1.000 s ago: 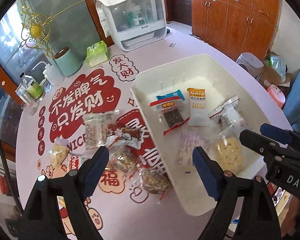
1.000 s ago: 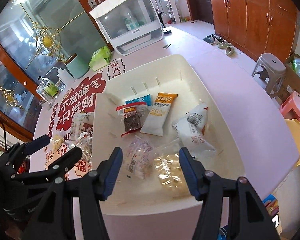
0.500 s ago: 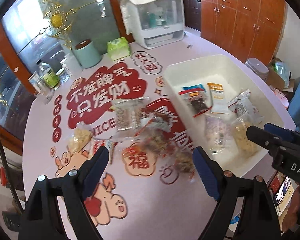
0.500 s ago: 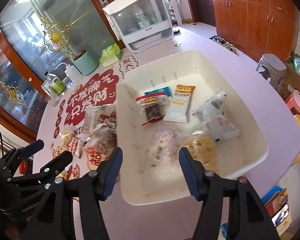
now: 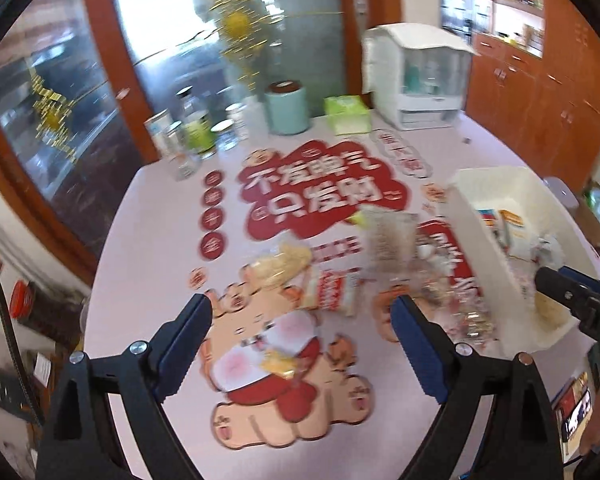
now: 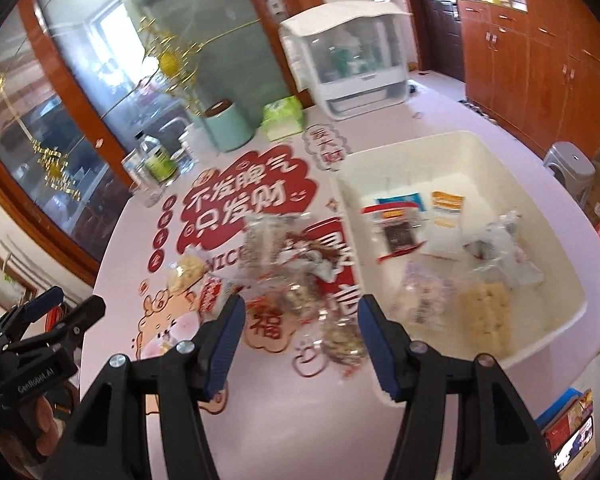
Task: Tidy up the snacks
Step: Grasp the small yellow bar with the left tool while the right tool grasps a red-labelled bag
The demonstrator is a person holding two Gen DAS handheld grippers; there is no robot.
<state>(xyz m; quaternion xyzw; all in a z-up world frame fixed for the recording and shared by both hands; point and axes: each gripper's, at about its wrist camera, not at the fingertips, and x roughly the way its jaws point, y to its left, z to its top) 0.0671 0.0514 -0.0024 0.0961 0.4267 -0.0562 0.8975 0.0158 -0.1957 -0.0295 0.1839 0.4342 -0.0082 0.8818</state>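
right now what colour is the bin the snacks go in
White, or slightly cream, plain with no pattern. The bin shows best in the right wrist view.

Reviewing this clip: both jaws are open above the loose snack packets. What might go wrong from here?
1. The clear crinkly snack packets overlap in a heap, so the right gripper may pinch two at once.
2. The white plastic bin sits near the pink table's edge; a nudge might shift it off.
3. The left gripper hangs over bare tablecloth, with packets beyond it.

Black frames, blue-padded jaws, silver screws
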